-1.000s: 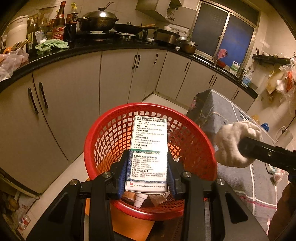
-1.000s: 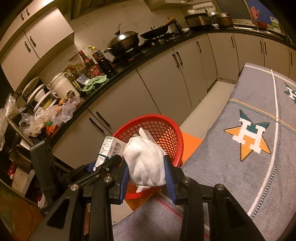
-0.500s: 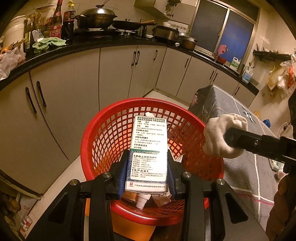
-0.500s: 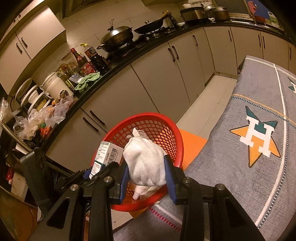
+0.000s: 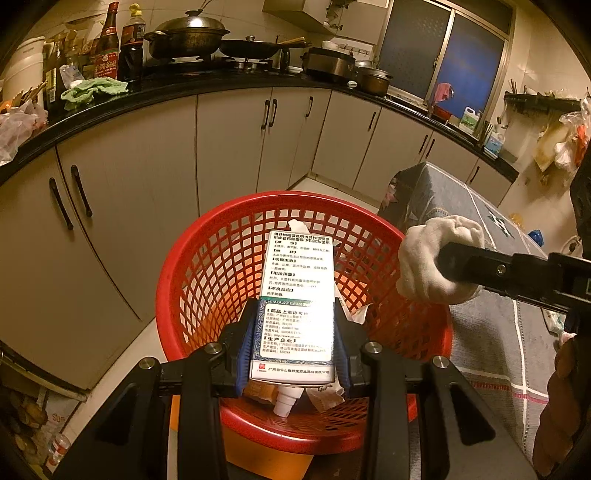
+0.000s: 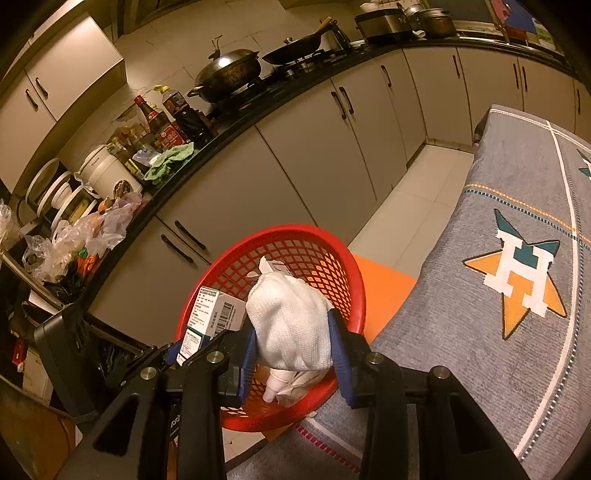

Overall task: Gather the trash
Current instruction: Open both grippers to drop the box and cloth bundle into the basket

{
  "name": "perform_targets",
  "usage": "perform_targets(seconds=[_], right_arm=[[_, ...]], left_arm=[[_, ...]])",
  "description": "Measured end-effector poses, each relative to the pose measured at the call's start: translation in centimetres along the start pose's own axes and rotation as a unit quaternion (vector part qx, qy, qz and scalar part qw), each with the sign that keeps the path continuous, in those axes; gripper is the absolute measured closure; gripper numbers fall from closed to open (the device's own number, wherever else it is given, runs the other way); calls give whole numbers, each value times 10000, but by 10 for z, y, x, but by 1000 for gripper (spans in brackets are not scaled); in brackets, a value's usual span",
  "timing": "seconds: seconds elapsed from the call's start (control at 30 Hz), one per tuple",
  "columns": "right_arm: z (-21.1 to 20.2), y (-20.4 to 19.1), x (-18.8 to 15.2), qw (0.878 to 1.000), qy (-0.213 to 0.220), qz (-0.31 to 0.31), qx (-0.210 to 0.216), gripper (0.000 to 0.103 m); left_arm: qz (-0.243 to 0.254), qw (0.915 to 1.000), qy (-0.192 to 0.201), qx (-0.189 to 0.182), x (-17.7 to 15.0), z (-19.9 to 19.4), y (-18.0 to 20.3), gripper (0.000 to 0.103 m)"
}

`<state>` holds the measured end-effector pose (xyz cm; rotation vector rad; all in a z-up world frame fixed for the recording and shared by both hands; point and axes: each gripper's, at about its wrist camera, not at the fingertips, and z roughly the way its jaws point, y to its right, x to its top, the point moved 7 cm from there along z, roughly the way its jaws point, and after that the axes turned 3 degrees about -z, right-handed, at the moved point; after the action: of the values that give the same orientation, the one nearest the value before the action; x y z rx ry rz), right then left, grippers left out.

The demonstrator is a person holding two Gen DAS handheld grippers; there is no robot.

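My left gripper (image 5: 293, 339) pinched the printed box (image 5: 297, 295), its length pointing ahead over the red basket (image 5: 192, 266) directly below, while my right gripper (image 6: 293, 354) clamped a white wad (image 6: 291, 325) above the near rim.

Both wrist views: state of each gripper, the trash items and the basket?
left gripper: shut on medicine box
medicine box: held above the basket
right gripper: shut on white wad
white wad: held over the basket's rim
red basket: upright, some trash already inside
wok: lidded
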<state>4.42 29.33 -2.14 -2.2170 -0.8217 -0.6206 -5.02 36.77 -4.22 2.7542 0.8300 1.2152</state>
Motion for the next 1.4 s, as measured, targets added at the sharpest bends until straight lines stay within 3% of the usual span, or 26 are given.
perform_targets(seconds=[1.33,1.4], right_arm=[[9,4,8,9999,52,121,-55,53],[6,4,7,9999,62,127,-45,52]], left_arm=[[58,10000,7,41,2,4,1,68],[36,10000,-8,44,2,4,0,60]])
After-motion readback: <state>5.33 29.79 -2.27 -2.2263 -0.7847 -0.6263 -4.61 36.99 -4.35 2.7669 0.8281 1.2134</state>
